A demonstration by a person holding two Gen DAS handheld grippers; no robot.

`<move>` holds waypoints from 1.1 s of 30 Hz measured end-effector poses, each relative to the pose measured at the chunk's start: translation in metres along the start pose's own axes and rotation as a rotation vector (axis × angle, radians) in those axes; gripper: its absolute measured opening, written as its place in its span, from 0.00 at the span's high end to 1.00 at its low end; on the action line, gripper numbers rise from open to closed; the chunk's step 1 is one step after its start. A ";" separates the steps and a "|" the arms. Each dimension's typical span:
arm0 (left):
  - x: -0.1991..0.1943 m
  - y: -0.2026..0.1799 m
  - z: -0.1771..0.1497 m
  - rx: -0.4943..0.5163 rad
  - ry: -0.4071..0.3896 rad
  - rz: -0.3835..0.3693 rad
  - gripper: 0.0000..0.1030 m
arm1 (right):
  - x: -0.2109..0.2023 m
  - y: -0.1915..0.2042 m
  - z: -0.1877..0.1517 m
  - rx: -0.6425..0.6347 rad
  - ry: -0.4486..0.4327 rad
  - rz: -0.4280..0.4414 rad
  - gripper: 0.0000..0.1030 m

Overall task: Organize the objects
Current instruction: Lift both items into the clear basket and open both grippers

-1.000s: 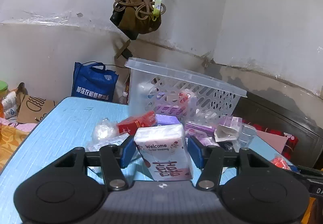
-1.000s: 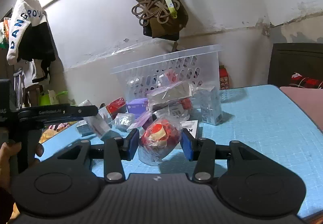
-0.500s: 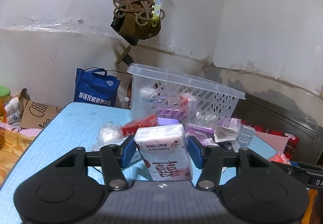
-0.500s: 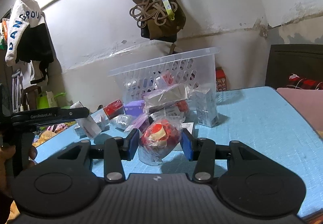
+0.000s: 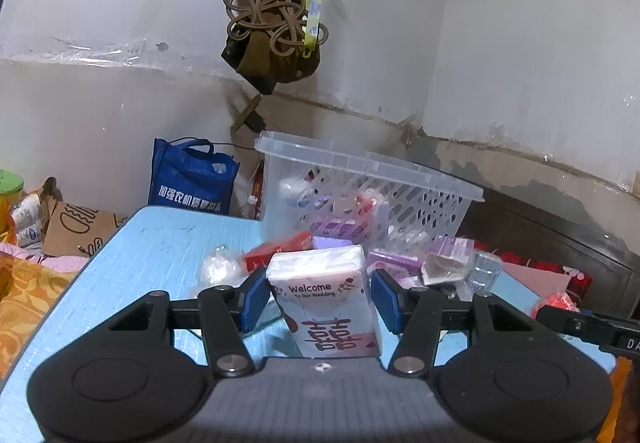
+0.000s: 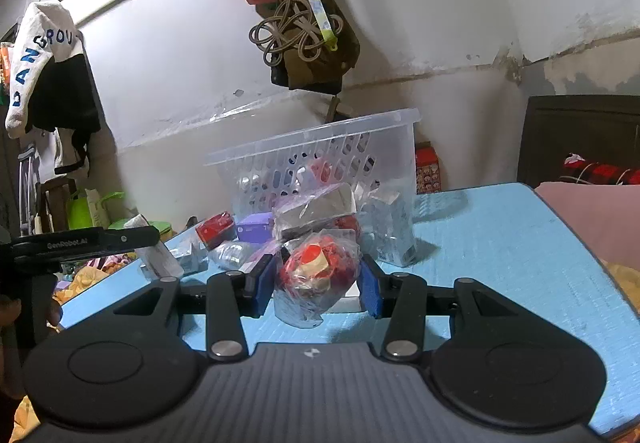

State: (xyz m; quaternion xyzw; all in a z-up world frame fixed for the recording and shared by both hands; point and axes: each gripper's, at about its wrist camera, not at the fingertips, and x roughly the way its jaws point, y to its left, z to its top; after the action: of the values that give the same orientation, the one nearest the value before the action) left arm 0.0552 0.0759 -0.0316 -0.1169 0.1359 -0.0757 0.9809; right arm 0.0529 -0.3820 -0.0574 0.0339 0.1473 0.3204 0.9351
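Note:
My left gripper (image 5: 321, 301) is shut on a white tissue pack (image 5: 320, 327) printed "Welcome", and holds it upright over the blue table (image 5: 160, 255). My right gripper (image 6: 316, 289) is shut on a clear bag of red sweets (image 6: 320, 267), just above the table (image 6: 500, 243). Straight ahead in both views stands a perforated clear plastic basket (image 5: 372, 199) (image 6: 320, 163) with a few items inside. The left gripper's black body (image 6: 80, 243) shows at the left of the right wrist view, a hand (image 6: 8, 317) below it.
Loose packets lie between the grippers and the basket: a red box (image 5: 280, 253), a purple box (image 6: 254, 227), a clear-wrapped grey block (image 6: 316, 209). A blue shopping bag (image 5: 188, 179) stands beyond the table's far edge. A knotted cord and bags (image 5: 272, 35) hang on the wall above the basket.
Both grips are unchanged. In the right wrist view the left gripper and its tissue pack have drifted slightly to the left.

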 end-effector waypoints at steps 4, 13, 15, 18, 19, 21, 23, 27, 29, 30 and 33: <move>-0.004 -0.002 0.005 0.003 -0.010 -0.007 0.42 | -0.002 -0.002 0.004 0.000 -0.006 -0.003 0.54; -0.006 -0.006 0.029 -0.002 -0.046 -0.016 0.42 | -0.006 -0.009 0.025 -0.005 -0.042 0.005 0.54; -0.005 -0.006 0.041 -0.005 -0.062 -0.020 0.42 | -0.004 -0.013 0.035 0.016 -0.046 0.041 0.54; -0.002 -0.008 0.063 -0.032 -0.091 -0.057 0.42 | 0.000 -0.015 0.054 0.005 -0.068 0.059 0.54; 0.001 -0.011 0.072 -0.032 -0.103 -0.072 0.42 | 0.003 -0.015 0.063 -0.008 -0.079 0.059 0.54; 0.012 -0.017 0.093 -0.034 -0.123 -0.096 0.42 | 0.013 -0.016 0.085 -0.021 -0.093 0.070 0.54; 0.029 -0.022 0.117 -0.056 -0.133 -0.114 0.42 | 0.031 -0.021 0.111 -0.007 -0.105 0.088 0.53; 0.077 -0.033 0.159 -0.055 -0.107 -0.088 0.43 | 0.081 -0.029 0.150 -0.028 -0.089 0.069 0.54; 0.103 -0.034 0.170 -0.083 -0.080 -0.075 0.43 | 0.108 -0.026 0.159 -0.065 -0.051 0.045 0.53; 0.114 -0.035 0.173 -0.085 -0.061 -0.078 0.43 | 0.118 -0.026 0.160 -0.083 -0.036 0.041 0.53; 0.137 -0.039 0.173 -0.083 -0.050 -0.104 0.18 | 0.144 -0.024 0.157 -0.092 0.003 0.053 0.29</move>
State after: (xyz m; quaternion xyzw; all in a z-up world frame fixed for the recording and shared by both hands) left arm 0.2303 0.0501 0.1053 -0.1661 0.1082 -0.1181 0.9730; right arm 0.2218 -0.3085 0.0521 -0.0060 0.1327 0.3514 0.9267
